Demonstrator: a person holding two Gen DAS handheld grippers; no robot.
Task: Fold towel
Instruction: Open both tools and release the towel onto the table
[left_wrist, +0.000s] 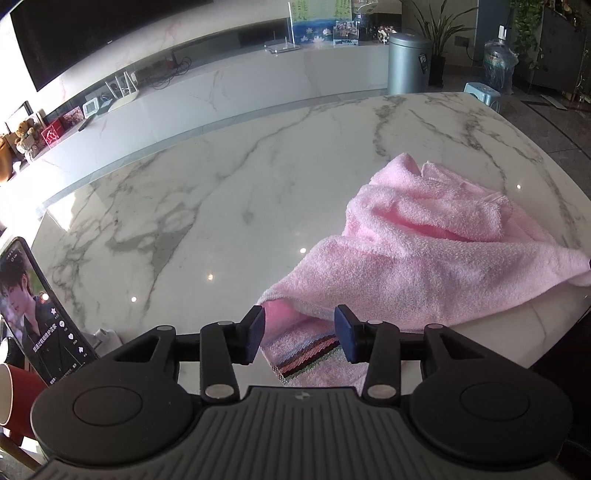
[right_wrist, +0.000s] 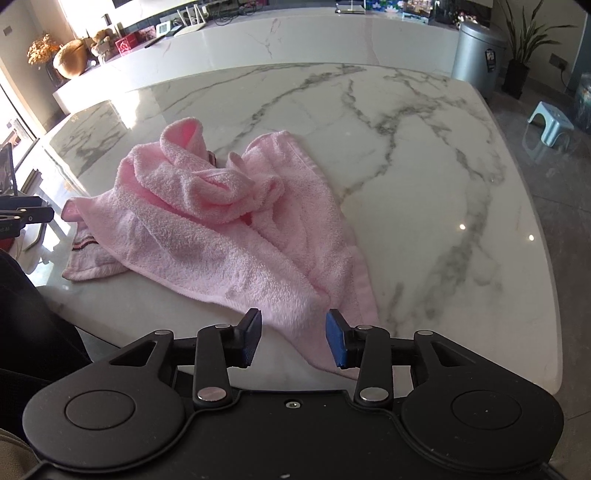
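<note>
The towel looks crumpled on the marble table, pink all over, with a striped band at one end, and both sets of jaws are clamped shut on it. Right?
Not quite. Both wrist views show the jaws standing open around parts of the towel, not clamped. It is pink, crumpled on the marble table, with a striped band.

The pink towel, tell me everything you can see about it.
The towel is pale pink terry cloth, crumpled in a loose heap on the marble table, unfolded. One end carries a woven band of dark stripes. That striped end lies between the open fingers of the left gripper; another edge reaches between the open right gripper. Neither grips it.
</note>
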